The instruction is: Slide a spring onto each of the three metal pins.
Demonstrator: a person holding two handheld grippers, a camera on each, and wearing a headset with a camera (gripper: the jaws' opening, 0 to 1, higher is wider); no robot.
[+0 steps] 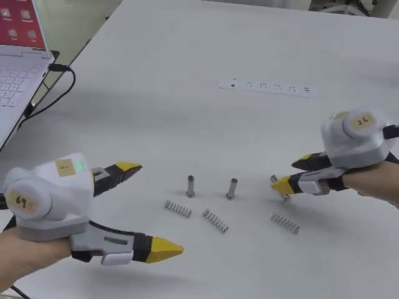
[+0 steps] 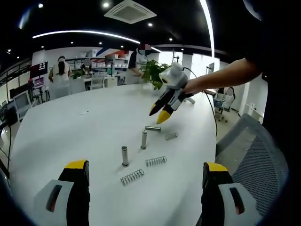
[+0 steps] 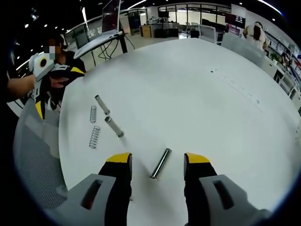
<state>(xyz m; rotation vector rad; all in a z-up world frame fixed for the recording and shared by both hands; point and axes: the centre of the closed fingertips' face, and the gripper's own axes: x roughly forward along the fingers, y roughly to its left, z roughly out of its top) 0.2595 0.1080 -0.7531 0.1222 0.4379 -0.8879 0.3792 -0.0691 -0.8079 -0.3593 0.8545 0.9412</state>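
Observation:
Two short metal pins (image 1: 191, 185) (image 1: 232, 188) stand upright on the white table (image 1: 187, 112). A third pin (image 3: 161, 163) lies flat between the spread jaws of my right gripper (image 3: 158, 159), which is open and not touching it. Three springs (image 1: 177, 208) (image 1: 215, 220) (image 1: 285, 223) lie loose in front of the pins. In the head view my right gripper (image 1: 293, 172) hovers over the lying pin (image 1: 279, 187). My left gripper (image 1: 148, 208) stands wide open, holding nothing, to the left of the springs. Its own view has the pins (image 2: 124, 156) (image 2: 144, 139) and springs (image 2: 132, 176) (image 2: 156, 161) ahead of it.
An open laptop (image 1: 19, 50) with a black cable (image 1: 53, 93) sits at the table's far left edge. A white power strip (image 1: 268, 87) lies further back. A grey mesh chair (image 2: 254, 155) stands beside the table, and people stand in the office behind.

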